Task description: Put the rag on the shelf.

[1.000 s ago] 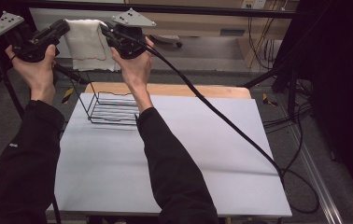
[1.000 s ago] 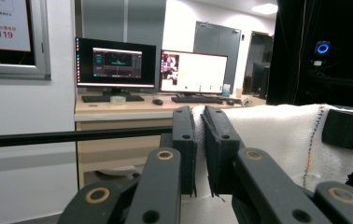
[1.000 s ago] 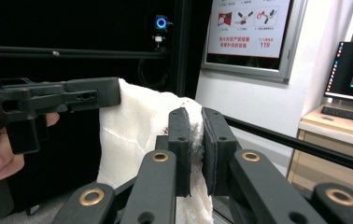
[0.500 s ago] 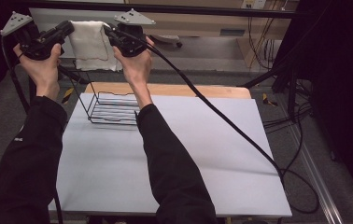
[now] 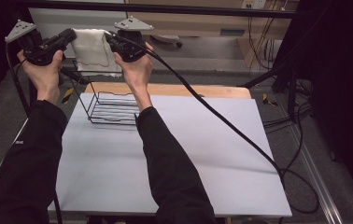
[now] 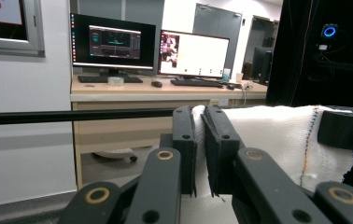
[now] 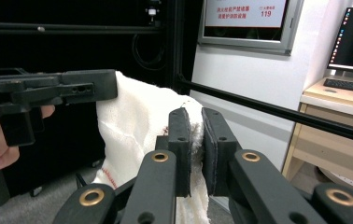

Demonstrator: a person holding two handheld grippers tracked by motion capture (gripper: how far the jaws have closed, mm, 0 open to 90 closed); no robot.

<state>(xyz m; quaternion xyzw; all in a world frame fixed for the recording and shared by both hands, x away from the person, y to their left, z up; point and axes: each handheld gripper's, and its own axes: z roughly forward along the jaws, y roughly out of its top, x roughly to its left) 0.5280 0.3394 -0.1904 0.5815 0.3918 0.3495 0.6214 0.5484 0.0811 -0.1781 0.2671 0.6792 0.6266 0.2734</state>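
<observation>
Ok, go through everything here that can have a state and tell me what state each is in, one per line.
White cloth: held up in the air, stretched between both grippers, hanging down.
Left hand-held gripper: shut on the cloth's edge.
Right hand-held gripper: shut on the cloth's other edge.
Wire rack: standing upright on the table, nothing in it.
Monitors: switched on.

A wire rack (image 5: pixel 111 109) stands on the table (image 5: pixel 202 154).

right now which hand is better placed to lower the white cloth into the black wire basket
Right, marginally: the right gripper hangs nearly above the black wire basket, the left gripper off to its side. Both clamp the white woven cloth.
</observation>
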